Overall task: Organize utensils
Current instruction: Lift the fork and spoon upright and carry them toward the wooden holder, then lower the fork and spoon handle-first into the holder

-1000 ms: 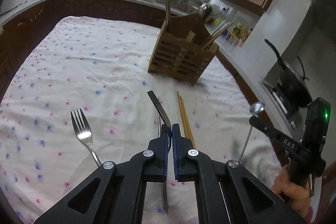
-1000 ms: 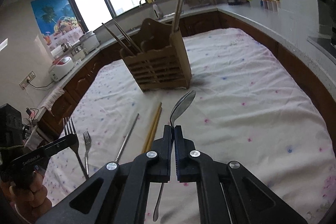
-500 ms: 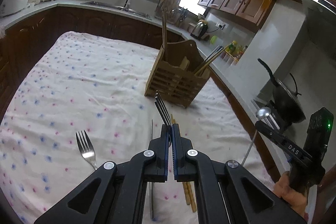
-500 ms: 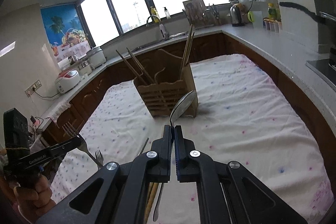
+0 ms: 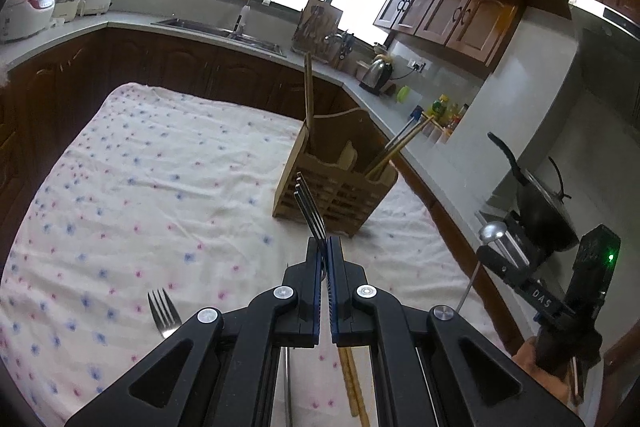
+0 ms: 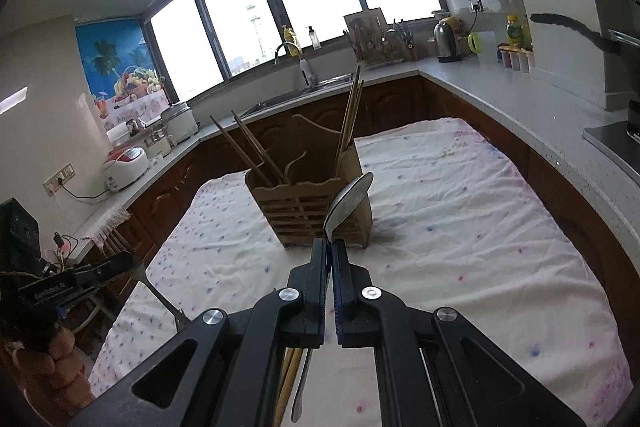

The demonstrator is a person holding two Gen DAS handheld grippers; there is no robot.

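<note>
My left gripper (image 5: 324,247) is shut on a metal fork (image 5: 309,211), tines pointing up toward the wooden utensil holder (image 5: 336,183). In the right wrist view my right gripper (image 6: 331,247) is shut on a metal spoon (image 6: 347,203), bowl raised in front of the same holder (image 6: 310,213). Chopsticks (image 6: 350,111) stand in the holder's slots. A second fork (image 5: 163,313) and a pair of wooden chopsticks (image 5: 352,379) lie on the floral cloth (image 5: 160,187) below my left gripper. The right gripper with its spoon (image 5: 494,233) shows at the left view's right edge.
The cloth-covered table (image 6: 460,211) is ringed by dark cabinets and a grey counter (image 6: 500,99) with a kettle (image 6: 446,41), sink (image 5: 224,29) and rice cookers. A black pan (image 5: 536,203) sits on the stove at right. A hand (image 6: 52,359) holds the left gripper.
Both grippers have risen with their utensils, and both views now look more level. The holder sits lower in both views and more of the kitchen behind shows.
</note>
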